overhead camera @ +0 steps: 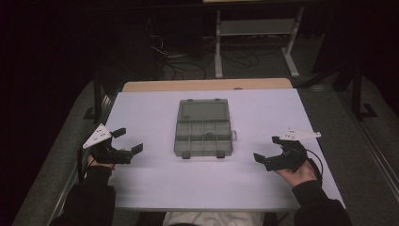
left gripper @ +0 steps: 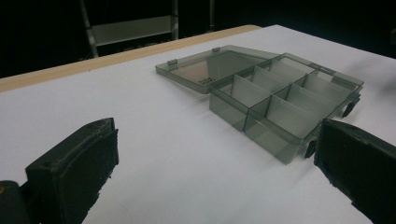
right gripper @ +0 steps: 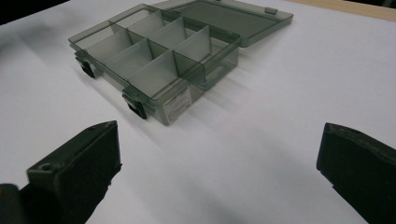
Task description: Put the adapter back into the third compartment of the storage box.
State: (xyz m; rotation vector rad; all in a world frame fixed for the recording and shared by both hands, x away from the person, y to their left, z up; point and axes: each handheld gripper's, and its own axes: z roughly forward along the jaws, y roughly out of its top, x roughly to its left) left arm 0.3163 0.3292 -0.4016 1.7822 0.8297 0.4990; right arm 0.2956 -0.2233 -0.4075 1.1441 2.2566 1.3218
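Lying at: the organizer box (overhead camera: 203,136) rests flat on the white counter (overhead camera: 155,183), mid-counter, between the two tools and well apart from both.
Build: smoky translucent plastic, thin walls, a tray split by dividers into small compartments; a dark speck sits in one compartment in the high view, too small to identify.
Lid: the lid (overhead camera: 203,110) is swung fully open and lies flat on the counter beyond the tray, joined along the far hinge edge.
Latches: two dark latches (right gripper: 137,106) hang off the tray's near edge, toward the person.
Handling judgement: likely light, rigid and smooth, so prone to skate on the counter if pushed from one side; thin walls may flex or crack under a hard pinch.
Hold points: a side wall of the tray, or the lid's free far edge for closing, with the other tool steadying the tray.
Orientation: long axis of the tray runs left to right across the counter; the open side faces up, the latch edge faces the person, the hinge edge faces away.
Left tool (overhead camera: 126,141): jaws spread wide, nothing between them, just above the counter.
Right tool (overhead camera: 267,149): jaws spread wide, empty, aimed toward the box's latch corner.
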